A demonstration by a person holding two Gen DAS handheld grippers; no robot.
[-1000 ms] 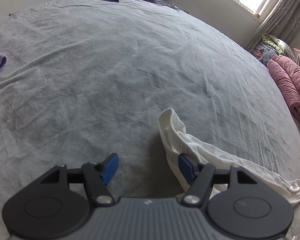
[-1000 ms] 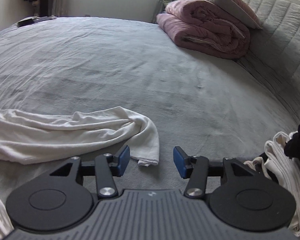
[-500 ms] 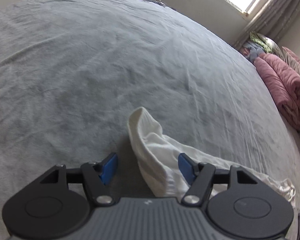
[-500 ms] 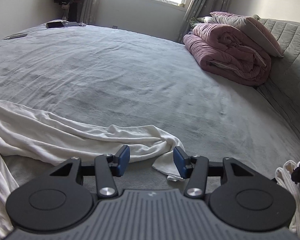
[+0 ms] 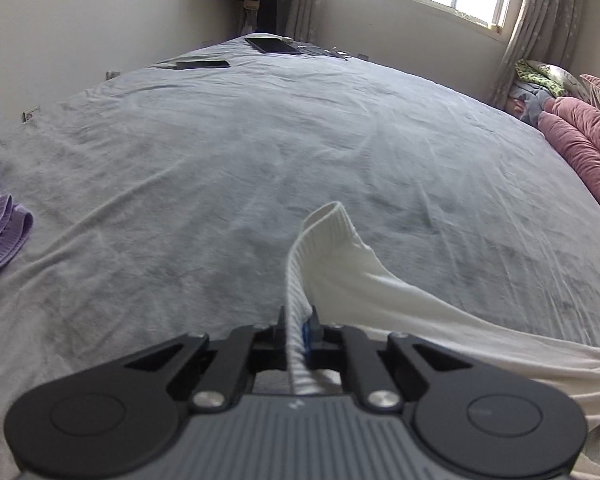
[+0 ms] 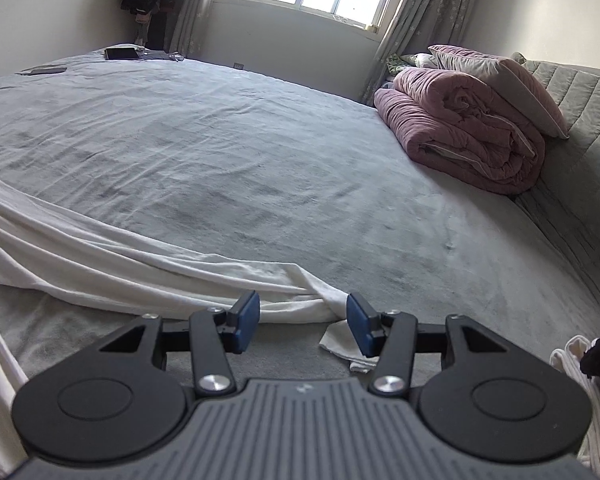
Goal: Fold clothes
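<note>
2 views show one white garment strung out across the grey bed. in the left wrist view the left hand-held gripper (image 5: 298, 330) is clamped on the ribbed edge of the white garment (image 5: 380, 292), which stands up from between the blue pads and then trails away to the right over the bed (image 5: 228, 152). a purple garment (image 5: 0, 220) lies bunched at the left edge, well apart, and a pink quilt (image 5: 580, 144) sits far right

in the right wrist view the right hand-held gripper (image 6: 302, 322) hangs with its pads apart just above the garment's other end, where a small corner of cloth (image 6: 340, 342) lies on the bed beside the right pad. the pink quilt lies rolled by the headboard, and a pile of white and black clothes (image 6: 584, 364) sits at the right edge

judging by this, the right side looks set to pinch that loose end; it would do well to take the full edge deep between the pads, not a single layer, and keep the cloth taut between both grips
</note>
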